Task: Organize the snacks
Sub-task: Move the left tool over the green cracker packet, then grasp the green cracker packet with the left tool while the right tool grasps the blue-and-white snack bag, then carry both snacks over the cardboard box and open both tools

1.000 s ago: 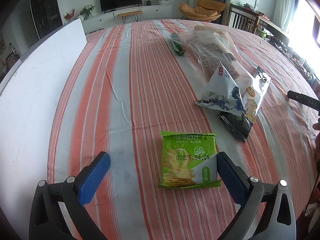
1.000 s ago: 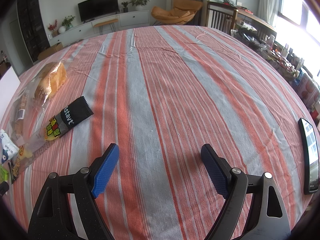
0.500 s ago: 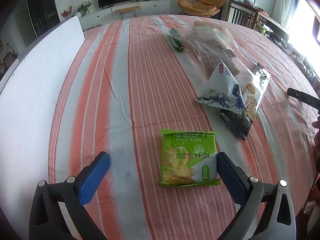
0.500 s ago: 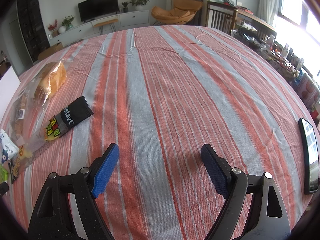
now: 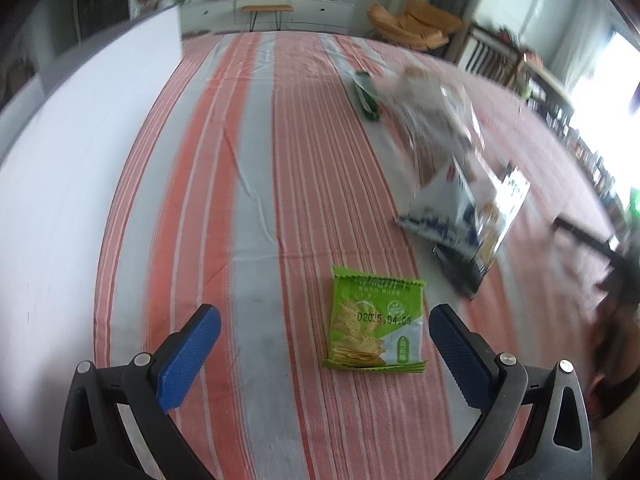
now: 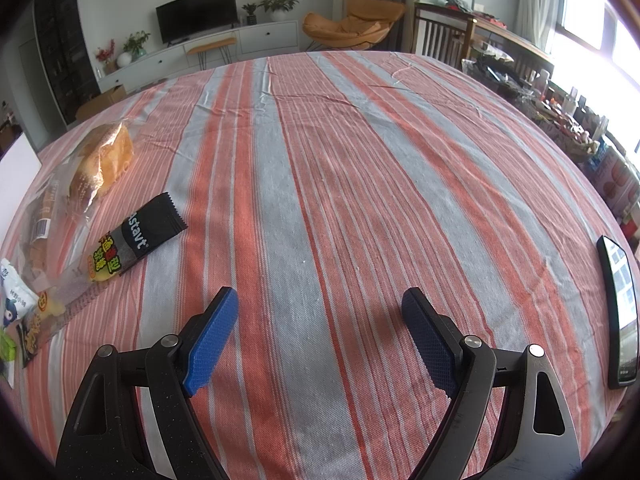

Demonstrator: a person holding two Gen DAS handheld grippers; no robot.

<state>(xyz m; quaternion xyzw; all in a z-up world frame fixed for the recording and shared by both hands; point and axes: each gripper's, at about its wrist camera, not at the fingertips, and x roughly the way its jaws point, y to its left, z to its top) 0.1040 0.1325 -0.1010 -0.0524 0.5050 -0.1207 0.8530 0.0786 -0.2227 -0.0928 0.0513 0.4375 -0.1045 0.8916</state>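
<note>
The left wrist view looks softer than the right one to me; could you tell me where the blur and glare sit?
Left wrist view: motion blur smears the clear bread bag and far room, while the green cracker packet stays readable; window glare at the right edge. Right wrist view: sharp throughout, black snack bar crisp, window blown out upper right, fisheye bending the striped tablecloth.

Beyond the green cracker packet (image 5: 376,322), the piled snack bags (image 5: 460,184) smear into blur; their printing cannot be read.
</note>
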